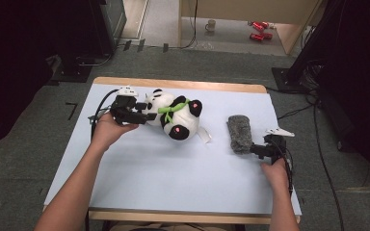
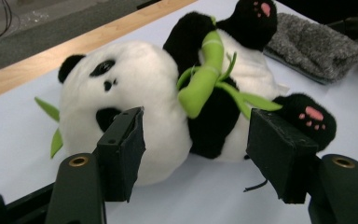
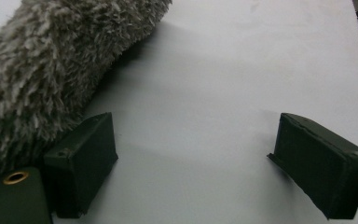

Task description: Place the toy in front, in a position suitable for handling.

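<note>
A black-and-white panda plush (image 1: 176, 118) lies on its back in the middle of the table, clutching a green bamboo stalk (image 2: 200, 84). My left gripper (image 1: 142, 117) is at its head, jaws wide apart. In the left gripper view the left gripper (image 2: 198, 126) frames the panda (image 2: 135, 88), which lies just past the pads, with bare table between them. A grey furry roll (image 1: 240, 131) rests to the right. My right gripper (image 1: 253, 149) stands open beside its near end. In the right gripper view one pad (image 3: 81, 163) brushes the fur (image 3: 42, 70).
A pale sheet (image 1: 173, 178) covers the wooden table, whose far edge (image 1: 173, 84) shows bare wood. A white tag (image 1: 204, 135) lies by the panda. On the floor beyond are a mug (image 1: 211, 25) and red cans (image 1: 257, 30). Dark stands flank the table.
</note>
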The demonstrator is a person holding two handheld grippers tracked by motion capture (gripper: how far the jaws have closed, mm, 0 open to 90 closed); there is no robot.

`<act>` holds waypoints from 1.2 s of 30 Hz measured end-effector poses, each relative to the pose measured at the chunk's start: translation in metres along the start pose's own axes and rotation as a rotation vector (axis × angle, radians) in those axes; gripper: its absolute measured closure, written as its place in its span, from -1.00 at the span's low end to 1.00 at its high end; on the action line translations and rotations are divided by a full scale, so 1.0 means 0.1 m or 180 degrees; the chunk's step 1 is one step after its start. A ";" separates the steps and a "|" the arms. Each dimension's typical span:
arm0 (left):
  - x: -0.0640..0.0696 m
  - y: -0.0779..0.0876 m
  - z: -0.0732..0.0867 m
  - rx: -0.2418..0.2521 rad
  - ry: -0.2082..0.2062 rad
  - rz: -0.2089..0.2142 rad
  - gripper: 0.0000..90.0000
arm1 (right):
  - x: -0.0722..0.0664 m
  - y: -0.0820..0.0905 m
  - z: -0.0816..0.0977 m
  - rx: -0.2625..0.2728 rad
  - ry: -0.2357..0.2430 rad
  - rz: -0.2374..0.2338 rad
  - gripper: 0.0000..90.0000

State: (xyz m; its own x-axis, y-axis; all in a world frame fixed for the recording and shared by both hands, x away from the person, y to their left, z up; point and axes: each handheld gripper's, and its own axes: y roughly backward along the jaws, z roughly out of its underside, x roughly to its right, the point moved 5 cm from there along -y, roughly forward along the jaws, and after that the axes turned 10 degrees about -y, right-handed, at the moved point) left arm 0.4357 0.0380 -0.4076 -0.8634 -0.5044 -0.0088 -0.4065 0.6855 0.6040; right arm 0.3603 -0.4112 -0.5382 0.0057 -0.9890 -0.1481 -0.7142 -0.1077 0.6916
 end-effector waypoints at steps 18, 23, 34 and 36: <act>0.11 -0.35 -0.05 -0.0109 -0.0138 0.0020 -0.21 | 0.00 0.00 0.00 0.0006 0.0006 0.0013 -0.73; 0.10 -0.46 -0.03 -0.0193 -0.0140 0.0031 -0.21 | -0.01 0.01 0.00 0.0010 -0.0005 0.0025 -0.73; 0.11 -0.60 0.01 -0.0161 -0.0153 0.0060 -0.01 | -0.01 0.01 0.01 0.0020 -0.0021 0.0041 -0.72; 0.12 -0.64 0.03 -0.0209 -0.0125 0.0102 0.08 | -0.01 0.01 0.01 0.0027 -0.0024 0.0048 -0.72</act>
State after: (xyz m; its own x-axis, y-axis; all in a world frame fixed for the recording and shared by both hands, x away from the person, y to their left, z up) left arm 0.4505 -0.0101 -0.4485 -0.8873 -0.4607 -0.0190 -0.3591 0.6645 0.6554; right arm 0.3586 -0.4101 -0.5379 -0.0104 -0.9897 -0.1429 -0.7202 -0.0917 0.6877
